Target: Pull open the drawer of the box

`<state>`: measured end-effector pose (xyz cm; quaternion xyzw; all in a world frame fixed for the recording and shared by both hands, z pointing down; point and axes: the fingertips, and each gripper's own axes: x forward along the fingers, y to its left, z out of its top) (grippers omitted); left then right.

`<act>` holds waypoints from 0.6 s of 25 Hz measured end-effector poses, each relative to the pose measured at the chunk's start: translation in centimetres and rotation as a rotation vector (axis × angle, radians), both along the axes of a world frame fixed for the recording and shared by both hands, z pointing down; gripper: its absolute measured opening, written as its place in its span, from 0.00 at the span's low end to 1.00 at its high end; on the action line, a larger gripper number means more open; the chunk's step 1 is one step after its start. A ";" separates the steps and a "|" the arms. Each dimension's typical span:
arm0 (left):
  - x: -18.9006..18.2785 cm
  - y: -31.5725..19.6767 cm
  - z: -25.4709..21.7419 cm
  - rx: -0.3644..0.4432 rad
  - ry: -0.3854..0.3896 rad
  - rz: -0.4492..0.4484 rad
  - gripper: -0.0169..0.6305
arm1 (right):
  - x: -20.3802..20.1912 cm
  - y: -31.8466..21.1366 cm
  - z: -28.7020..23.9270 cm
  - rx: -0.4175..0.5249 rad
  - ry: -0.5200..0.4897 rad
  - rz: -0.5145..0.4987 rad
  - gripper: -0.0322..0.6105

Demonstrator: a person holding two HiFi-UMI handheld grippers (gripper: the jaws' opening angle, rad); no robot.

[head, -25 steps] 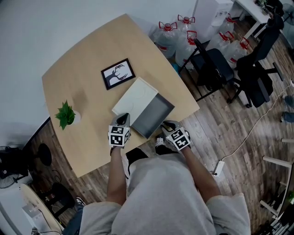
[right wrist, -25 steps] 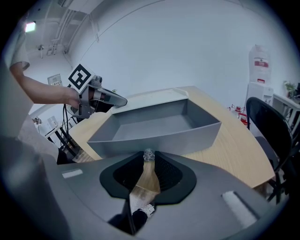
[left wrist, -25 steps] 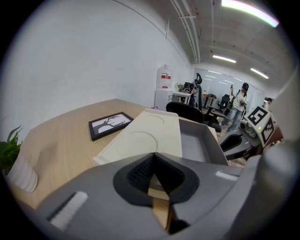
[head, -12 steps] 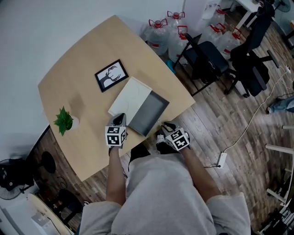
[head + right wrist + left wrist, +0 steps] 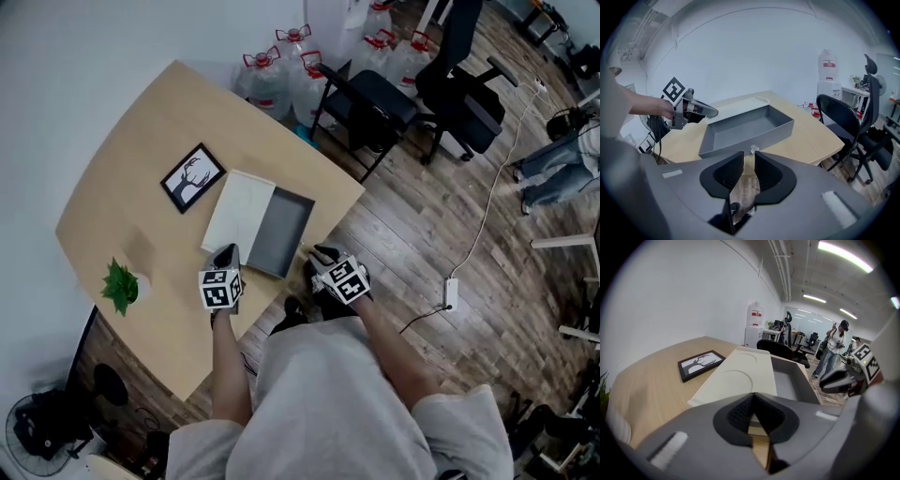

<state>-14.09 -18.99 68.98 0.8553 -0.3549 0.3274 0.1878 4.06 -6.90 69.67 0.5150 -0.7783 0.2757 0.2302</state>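
The flat white box [image 5: 238, 208] lies on the wooden table [image 5: 131, 159], and its grey drawer [image 5: 278, 232] is pulled far out toward the table's near edge. The drawer [image 5: 740, 126] is empty, with a small clear knob [image 5: 753, 149] on its front. My right gripper [image 5: 749, 157] is open, its tips just short of the knob and nothing between them. My left gripper [image 5: 753, 397] is shut and empty at the box's [image 5: 740, 376] near left corner. From above, the left gripper [image 5: 228, 251] and right gripper [image 5: 317, 255] flank the drawer's front.
A framed black-and-white picture [image 5: 192, 176] lies beyond the box, and a small green plant [image 5: 119, 284] stands at the left. Office chairs [image 5: 370, 98] and water bottles [image 5: 281, 80] stand past the table's right edge. A person [image 5: 834, 350] stands far off.
The head view has swung, so the table sits further left and lower. The drawer stays as far out as before, and both grippers keep their places by its front.
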 end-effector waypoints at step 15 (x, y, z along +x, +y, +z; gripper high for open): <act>-0.2 0.4 0.0 0.011 0.023 0.151 0.11 | -6.6 3.5 -3.0 0.051 -0.056 0.232 0.16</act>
